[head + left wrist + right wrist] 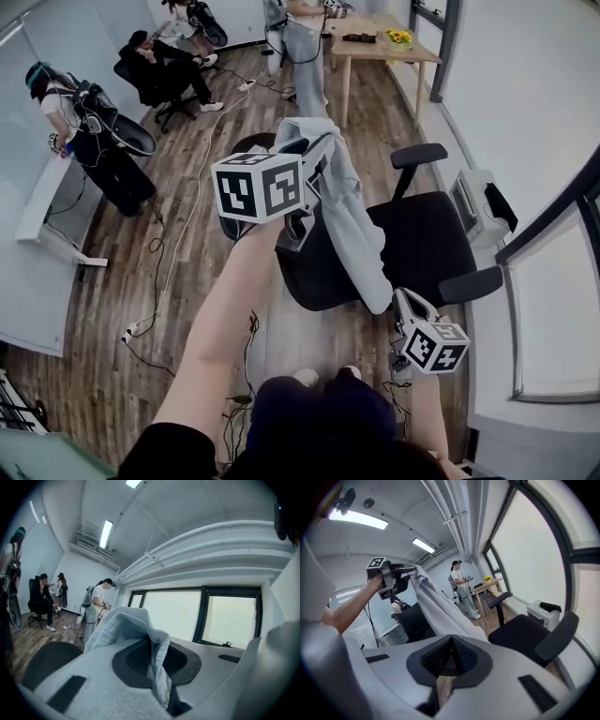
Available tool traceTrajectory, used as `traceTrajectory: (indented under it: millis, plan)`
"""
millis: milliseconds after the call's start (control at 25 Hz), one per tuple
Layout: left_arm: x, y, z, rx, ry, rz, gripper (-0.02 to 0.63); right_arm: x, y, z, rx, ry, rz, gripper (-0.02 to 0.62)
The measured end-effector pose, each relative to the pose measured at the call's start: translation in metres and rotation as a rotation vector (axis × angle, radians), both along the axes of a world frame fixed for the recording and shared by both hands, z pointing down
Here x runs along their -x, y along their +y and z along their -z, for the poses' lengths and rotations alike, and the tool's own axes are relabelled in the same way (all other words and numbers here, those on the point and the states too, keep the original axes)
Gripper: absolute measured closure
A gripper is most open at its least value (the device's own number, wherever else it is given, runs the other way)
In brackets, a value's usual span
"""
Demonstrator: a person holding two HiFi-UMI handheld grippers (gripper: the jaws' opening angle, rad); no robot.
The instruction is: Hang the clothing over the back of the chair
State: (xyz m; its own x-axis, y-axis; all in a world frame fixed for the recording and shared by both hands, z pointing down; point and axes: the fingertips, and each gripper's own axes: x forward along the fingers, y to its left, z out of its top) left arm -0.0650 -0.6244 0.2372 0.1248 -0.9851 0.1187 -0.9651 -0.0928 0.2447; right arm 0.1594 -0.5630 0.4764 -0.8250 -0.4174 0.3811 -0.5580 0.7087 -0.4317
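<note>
A light grey garment (pixel 347 202) hangs from my left gripper (pixel 320 161), which is raised and shut on its upper fold (pixel 154 653). The cloth drapes down across the back (pixel 309 272) of a black office chair (pixel 422 239), and its lower end reaches the seat's near edge. My right gripper (pixel 399 300) is lower, at the garment's bottom corner, beside the near armrest (pixel 469 284). Its pads (pixel 461 656) meet with nothing between them. The right gripper view shows the garment (pixel 440 611) stretched down from the left gripper (pixel 401 576) toward me.
A printer (pixel 480 204) sits on the sill to the right of the chair. At the back stands a wooden table (pixel 375 49) with yellow flowers, a person next to it. Two more people (pixel 89 131) are at the left. Cables (pixel 178 244) run over the wood floor.
</note>
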Motion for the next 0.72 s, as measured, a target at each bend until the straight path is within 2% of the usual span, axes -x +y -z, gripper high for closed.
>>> traceTrajectory:
  millis: [200,360,520,720]
  plan:
    - [0.033,0.047,-0.007,0.015,-0.006,0.090,0.584,0.038,0.003,-0.005,0.005,-0.003,0.132,0.595]
    - [0.051,0.090,-0.008,0.038,-0.004,0.116,0.585,0.068,0.013,-0.010,0.020,0.000,0.214,0.595]
    - [0.069,0.122,-0.009,0.065,-0.041,0.136,0.585,0.090,0.025,-0.014,0.027,0.010,0.257,0.595]
    - [0.104,0.160,0.004,0.013,-0.012,0.205,0.585,0.113,0.038,-0.007,0.019,0.012,0.276,0.595]
